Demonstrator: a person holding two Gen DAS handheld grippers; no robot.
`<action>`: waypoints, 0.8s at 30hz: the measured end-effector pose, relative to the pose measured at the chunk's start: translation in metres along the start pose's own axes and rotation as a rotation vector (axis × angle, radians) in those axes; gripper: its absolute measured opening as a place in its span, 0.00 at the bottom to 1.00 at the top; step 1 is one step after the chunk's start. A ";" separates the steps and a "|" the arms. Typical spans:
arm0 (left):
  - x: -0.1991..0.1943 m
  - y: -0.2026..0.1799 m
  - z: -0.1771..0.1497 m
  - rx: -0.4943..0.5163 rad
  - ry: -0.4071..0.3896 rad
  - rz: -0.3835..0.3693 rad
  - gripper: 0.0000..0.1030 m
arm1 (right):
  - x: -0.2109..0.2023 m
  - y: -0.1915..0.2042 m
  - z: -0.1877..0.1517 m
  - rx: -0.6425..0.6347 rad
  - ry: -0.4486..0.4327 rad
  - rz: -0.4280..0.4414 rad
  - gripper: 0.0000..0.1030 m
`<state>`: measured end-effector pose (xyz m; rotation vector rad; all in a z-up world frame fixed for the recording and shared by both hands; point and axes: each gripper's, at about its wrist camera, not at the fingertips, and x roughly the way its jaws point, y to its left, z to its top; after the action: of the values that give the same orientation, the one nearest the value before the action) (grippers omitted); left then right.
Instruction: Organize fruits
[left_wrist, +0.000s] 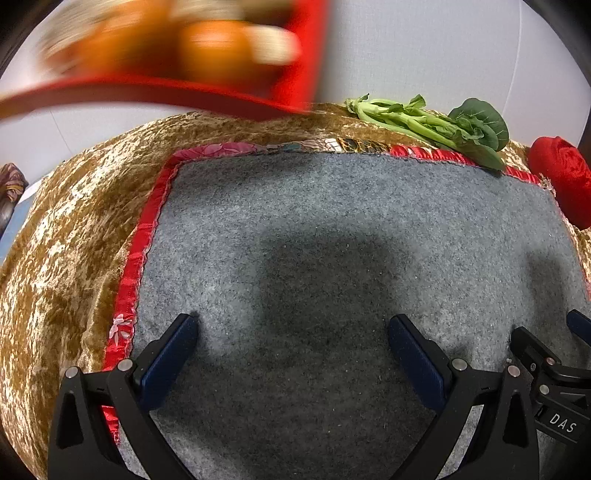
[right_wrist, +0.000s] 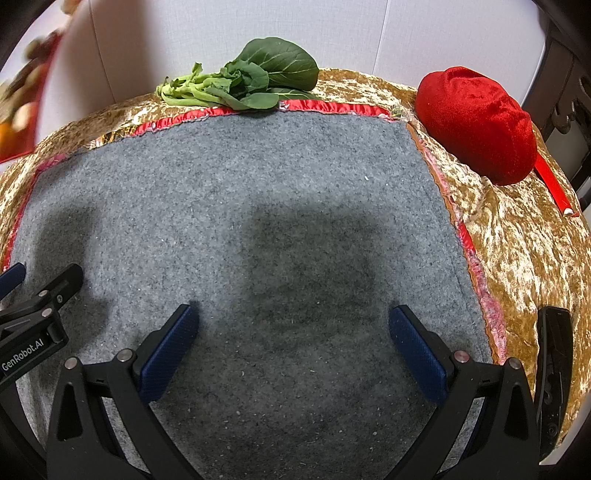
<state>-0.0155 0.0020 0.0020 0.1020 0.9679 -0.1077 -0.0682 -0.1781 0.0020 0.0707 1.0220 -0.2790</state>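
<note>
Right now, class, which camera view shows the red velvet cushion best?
The right wrist view: the red velvet cushion appears whole on the gold cloth. The left wrist view shows only part of it at the right edge.

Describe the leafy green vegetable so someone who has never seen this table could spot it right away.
Start at the grey felt mat on the gold cloth. On its far red-trimmed edge lies the leafy green vegetable. It is the only green thing; the red velvet cushion sits off to its right.

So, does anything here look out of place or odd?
Yes. A bunch of leafy greens lies at the grey mat's far edge, a vegetable among fruit work. A blurred red tray of fruit appears tilted above the table.
</note>
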 end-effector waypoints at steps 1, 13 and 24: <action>0.000 0.000 0.000 0.000 0.000 0.000 1.00 | 0.000 0.000 0.000 0.000 0.000 0.000 1.00; 0.002 -0.002 0.000 0.010 0.003 0.013 1.00 | 0.001 0.000 0.000 -0.006 0.004 -0.007 1.00; 0.003 -0.002 0.000 0.009 0.005 0.009 1.00 | 0.003 -0.002 0.002 -0.009 0.004 -0.004 1.00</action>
<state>-0.0138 0.0003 -0.0003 0.1151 0.9721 -0.1035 -0.0655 -0.1807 0.0007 0.0606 1.0278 -0.2781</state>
